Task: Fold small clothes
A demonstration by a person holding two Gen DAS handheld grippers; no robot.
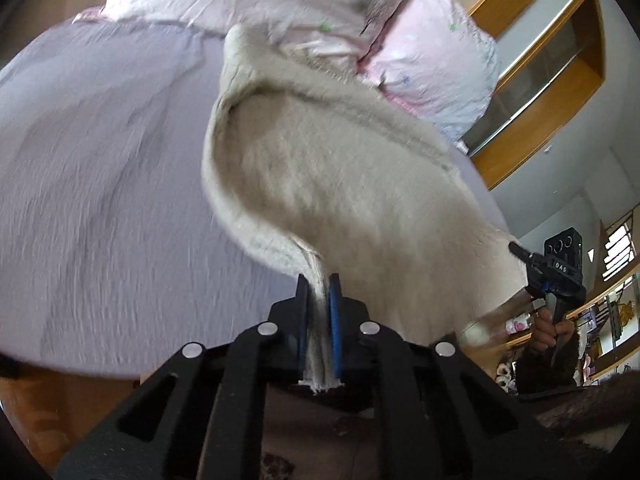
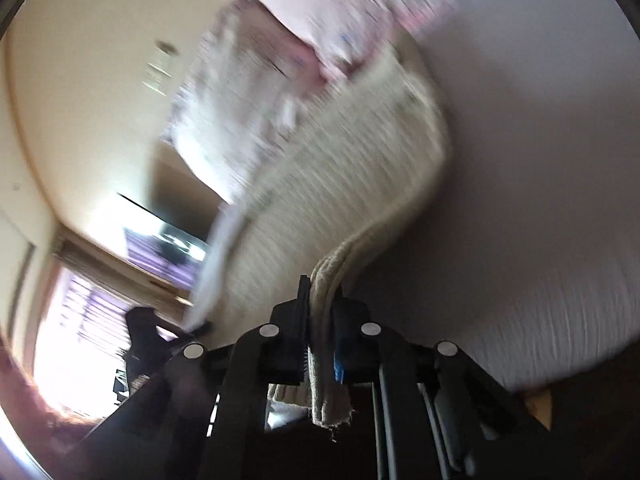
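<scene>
A cream fuzzy knit garment (image 1: 340, 184) hangs lifted above the lavender bed sheet (image 1: 100, 160), stretched between both grippers. My left gripper (image 1: 319, 284) is shut on one bunched edge of it, with cloth running down between the jaws. The right gripper (image 1: 536, 276) shows at the right of the left wrist view, holding the far edge. In the right wrist view my right gripper (image 2: 322, 286) is shut on a folded edge of the same garment (image 2: 340, 184). The left gripper (image 2: 160, 340) shows dimly at the lower left there. That view is motion-blurred.
Pink pillows with small star prints (image 1: 420, 60) lie at the head of the bed. A wooden shelf unit (image 1: 552, 80) stands on the right wall. A bright window (image 2: 80, 340) is behind the left gripper. The sheet (image 2: 540, 160) fills the right of the right wrist view.
</scene>
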